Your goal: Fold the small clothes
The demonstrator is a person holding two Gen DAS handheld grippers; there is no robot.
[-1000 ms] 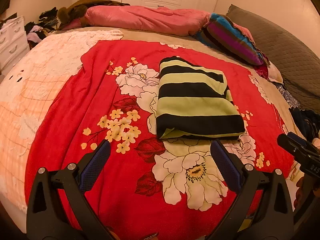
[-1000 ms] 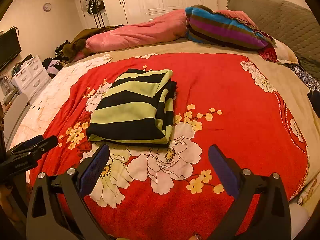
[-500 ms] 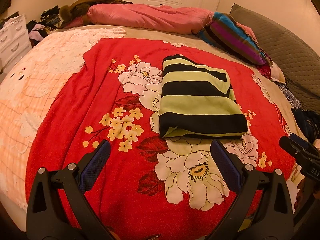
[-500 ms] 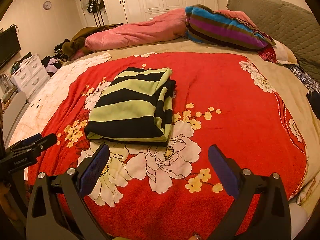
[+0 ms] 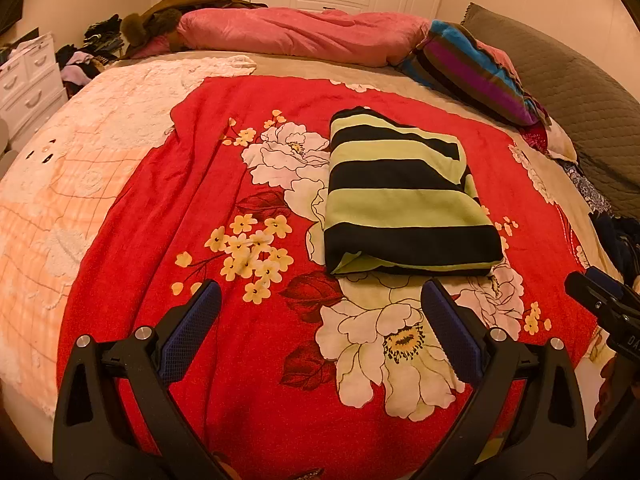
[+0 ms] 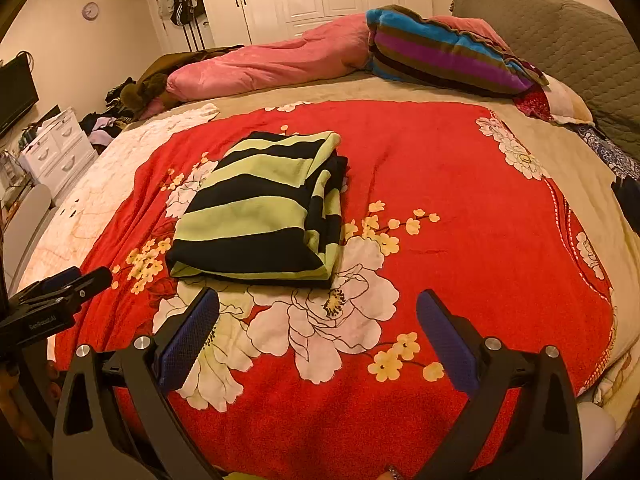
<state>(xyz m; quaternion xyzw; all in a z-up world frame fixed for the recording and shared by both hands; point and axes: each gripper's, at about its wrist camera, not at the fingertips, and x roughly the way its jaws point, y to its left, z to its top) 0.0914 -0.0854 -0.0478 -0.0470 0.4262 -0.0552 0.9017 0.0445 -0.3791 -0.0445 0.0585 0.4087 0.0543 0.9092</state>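
Observation:
A folded garment with black and light-green stripes (image 5: 404,196) lies flat on the red flowered blanket (image 5: 260,392); it also shows in the right wrist view (image 6: 260,216). My left gripper (image 5: 320,300) is open and empty, just short of the garment's near edge. My right gripper (image 6: 318,310) is open and empty, also just short of the near edge. The right gripper's tip shows at the right edge of the left wrist view (image 5: 600,304); the left gripper's tip shows at the left of the right wrist view (image 6: 60,288).
A pink duvet (image 5: 300,36) and a striped pillow (image 5: 472,68) lie at the far side of the bed. A grey quilted headboard (image 5: 580,92) is on the right. A white drawer unit (image 6: 60,148) and a clothes pile stand left. A cream blanket (image 5: 80,152) covers the left.
Both grippers have drifted slightly, the left view shifting a little so the garment sits a bit further right and higher. The garment has not moved. Both grippers stay open.

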